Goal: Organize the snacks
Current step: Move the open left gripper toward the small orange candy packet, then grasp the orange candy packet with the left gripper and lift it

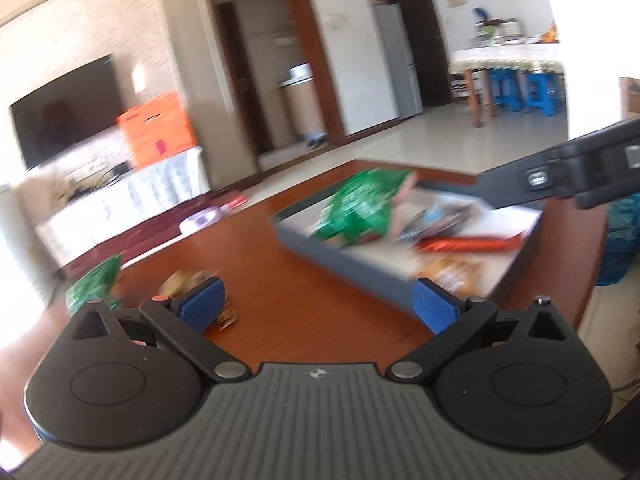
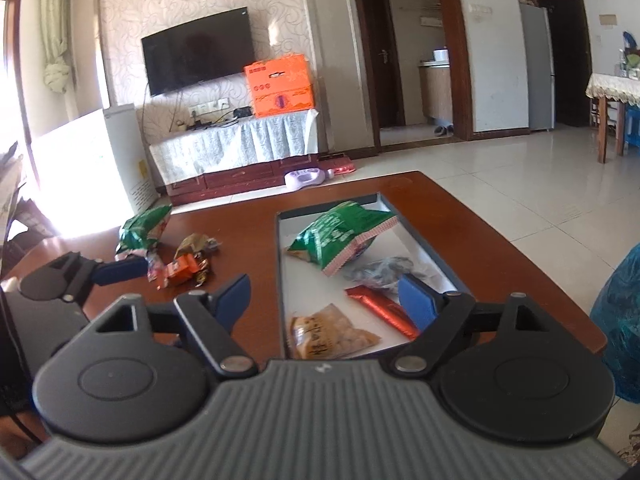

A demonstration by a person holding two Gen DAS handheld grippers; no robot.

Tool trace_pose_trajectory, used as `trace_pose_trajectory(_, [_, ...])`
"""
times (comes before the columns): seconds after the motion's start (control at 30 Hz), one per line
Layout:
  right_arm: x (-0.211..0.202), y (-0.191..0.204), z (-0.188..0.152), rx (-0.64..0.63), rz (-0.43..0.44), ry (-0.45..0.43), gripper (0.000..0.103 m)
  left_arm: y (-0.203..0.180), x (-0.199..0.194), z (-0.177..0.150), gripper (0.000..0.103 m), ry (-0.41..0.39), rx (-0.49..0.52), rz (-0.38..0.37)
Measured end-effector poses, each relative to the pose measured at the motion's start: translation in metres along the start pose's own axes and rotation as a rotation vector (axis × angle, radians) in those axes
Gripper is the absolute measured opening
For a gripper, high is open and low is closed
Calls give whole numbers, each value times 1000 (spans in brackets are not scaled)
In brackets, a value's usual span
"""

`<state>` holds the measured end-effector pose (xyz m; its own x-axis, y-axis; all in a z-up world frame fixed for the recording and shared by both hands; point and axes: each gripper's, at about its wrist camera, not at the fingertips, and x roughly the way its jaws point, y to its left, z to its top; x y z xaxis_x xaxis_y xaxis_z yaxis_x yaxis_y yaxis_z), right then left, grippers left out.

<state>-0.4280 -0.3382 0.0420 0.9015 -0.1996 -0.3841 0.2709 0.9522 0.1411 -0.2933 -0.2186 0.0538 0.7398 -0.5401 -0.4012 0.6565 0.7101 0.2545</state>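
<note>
**Sorting loose snacks into the tray: left side still to clear**

Right gripper (image 2: 324, 300): jaws wide, nothing between them. It hangs over the near end of the grey tray (image 2: 280, 264), one blue pad above the red bar (image 2: 380, 310).

Left gripper (image 1: 316, 306): jaws wide, empty. In the right wrist view it shows at far left, low over the table (image 2: 248, 236), its one visible blue finger (image 2: 120, 271) reaching toward the loose pile.

Tray contents: large green bag (image 2: 340, 236) at the far end, a dark crinkled packet (image 2: 380, 270) mid-tray, the red bar lying diagonally, and a tan nut packet (image 2: 332, 334) nearest the camera.

Still out on the table: a small green bag (image 2: 142, 228) and a cluster of small wrappers (image 2: 184, 264), both left of the tray and well apart from it.

Key relation: the loose cluster lies just ahead of the left gripper's finger, between that gripper and the tray's left wall. The right gripper is across the tray rim from it. My judgement: the left is nearer and better placed for the next pick. The small green bag sits beyond the wrappers, farther from both.

View differences: the right wrist view is sharp and lays out pile, tray and both grippers together. The left wrist view is motion-blurred; the wrappers (image 1: 188, 284) show only partly behind its left pad, but it does show the right gripper's body high above the tray's far side.
</note>
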Motion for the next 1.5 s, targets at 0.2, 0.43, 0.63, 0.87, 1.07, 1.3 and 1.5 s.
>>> trace_pose_trajectory(0.2, [8,43,-3,-99,112,7,83,60,6,-22,102,88,-113,122])
trace_pose_trajectory(0.43, [32,82,-11,-151,238,80,83,103,33,-35,102,133,-196,168])
trace_pose_trajectory(0.63, [48,87,-21,-192,222,165,83,123,76,-25,98,131,-227,52])
trace_pose_trajectory(0.87, [57,70,-21,-108,227,220,83,130,112,-23,87,158,-138,-110])
trace_pose_trajectory(1.07, [62,64,-19,-70,226,252,83,137,132,-30,70,176,-27,-175])
trace_pose_trajectory(1.3, [65,68,-21,-79,230,278,83,151,139,-24,69,169,-44,-202])
trace_pose_trajectory(1.5, [66,71,-22,-85,230,289,83,151,153,-31,68,205,-33,-133])
